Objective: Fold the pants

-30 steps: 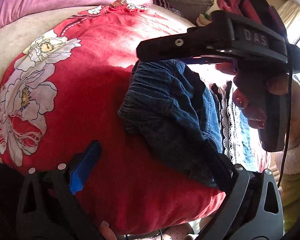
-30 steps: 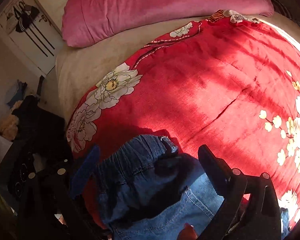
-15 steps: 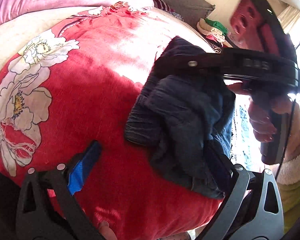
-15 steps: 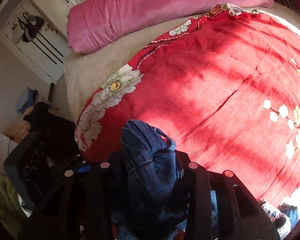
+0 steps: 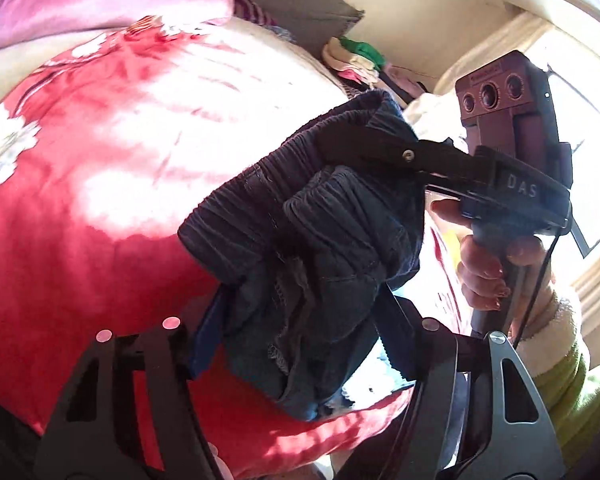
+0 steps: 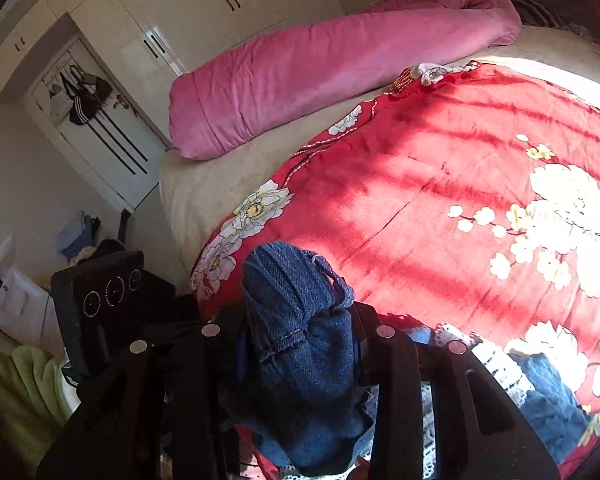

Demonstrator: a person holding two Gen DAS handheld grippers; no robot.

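The dark blue denim pants with a gathered elastic waistband [image 5: 312, 248] hang bunched between the two tools, lifted above the red floral bedspread [image 5: 112, 168]. In the left wrist view, the left gripper [image 5: 296, 332] has its jaws pressed against the lower folds of the denim, one blue-padded finger [image 5: 206, 336] on the left of the cloth and the other on the right, so it is clamped on the pants. The right gripper [image 5: 364, 148] reaches in from the right, held by a hand [image 5: 488, 268], and its black finger lies across the top of the waistband.

In the right wrist view, the right gripper [image 6: 300, 340] has its two jaws drawn in tight on either side of a rolled wad of the denim pants [image 6: 300, 320], which stands up between them and spills down below them. Beyond it lies the red floral bedspread [image 6: 440, 200], with a long pink pillow [image 6: 320, 72] at the far edge of the bed. A piece of white lace-trimmed cloth [image 6: 496, 364] rests on the bedspread just right of the gripper.
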